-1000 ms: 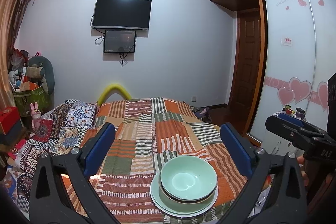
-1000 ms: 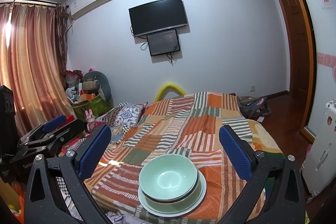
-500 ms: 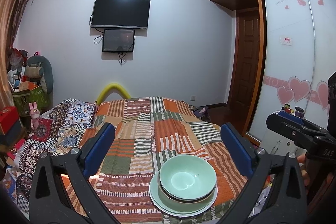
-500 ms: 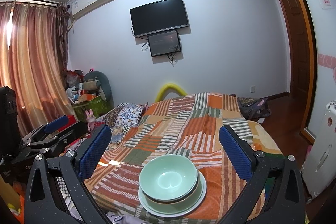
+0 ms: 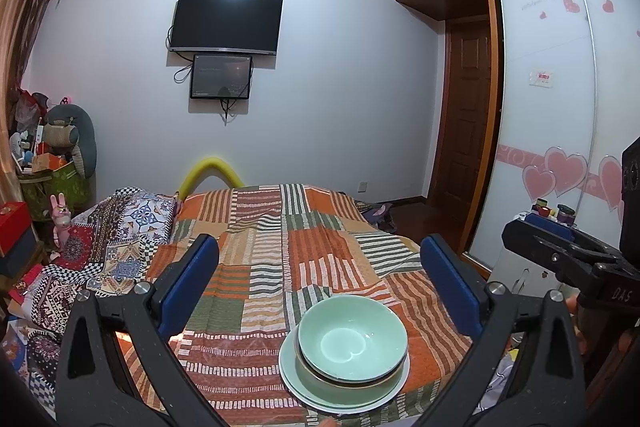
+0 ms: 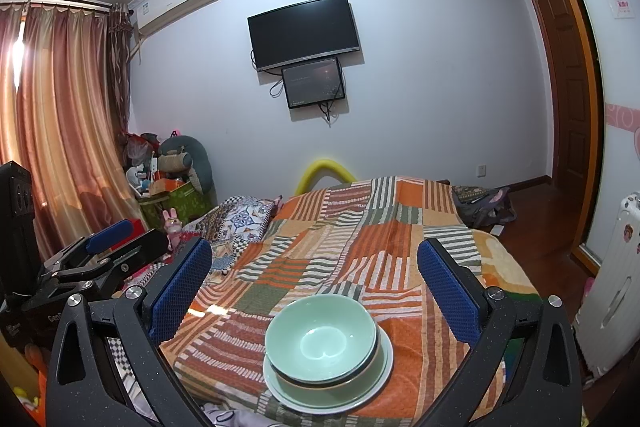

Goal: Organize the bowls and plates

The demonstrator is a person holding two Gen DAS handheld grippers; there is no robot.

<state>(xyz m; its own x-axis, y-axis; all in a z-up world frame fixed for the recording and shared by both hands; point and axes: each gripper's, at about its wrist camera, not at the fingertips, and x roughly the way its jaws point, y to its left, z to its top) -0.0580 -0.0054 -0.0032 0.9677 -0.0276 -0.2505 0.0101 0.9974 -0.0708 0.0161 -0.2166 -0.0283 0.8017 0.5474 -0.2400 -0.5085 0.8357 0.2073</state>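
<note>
A pale green bowl (image 5: pixel 352 337) (image 6: pixel 322 339) sits nested in a second bowl on a pale green plate (image 5: pixel 304 383) (image 6: pixel 380 379), near the front edge of the striped patchwork blanket (image 5: pixel 288 247) (image 6: pixel 360 239). My left gripper (image 5: pixel 320 279) is held above and behind the stack, open, with nothing between its blue pads. My right gripper (image 6: pixel 314 279) hovers likewise, open and empty. Each gripper shows in the other's view: the right one (image 5: pixel 568 255) at the right edge, the left one (image 6: pixel 96 259) at the left.
The bed fills the middle of the room. A patterned pillow (image 5: pixel 120 227) lies at its left. Boxes and toys (image 5: pixel 44 167) crowd the left corner. A wardrobe with heart stickers (image 5: pixel 560 147) and a wooden door (image 5: pixel 464 131) stand at the right.
Both grippers have risen and drifted very slightly; the bowl stack sits a touch lower in each view. Nothing was grasped or released.
</note>
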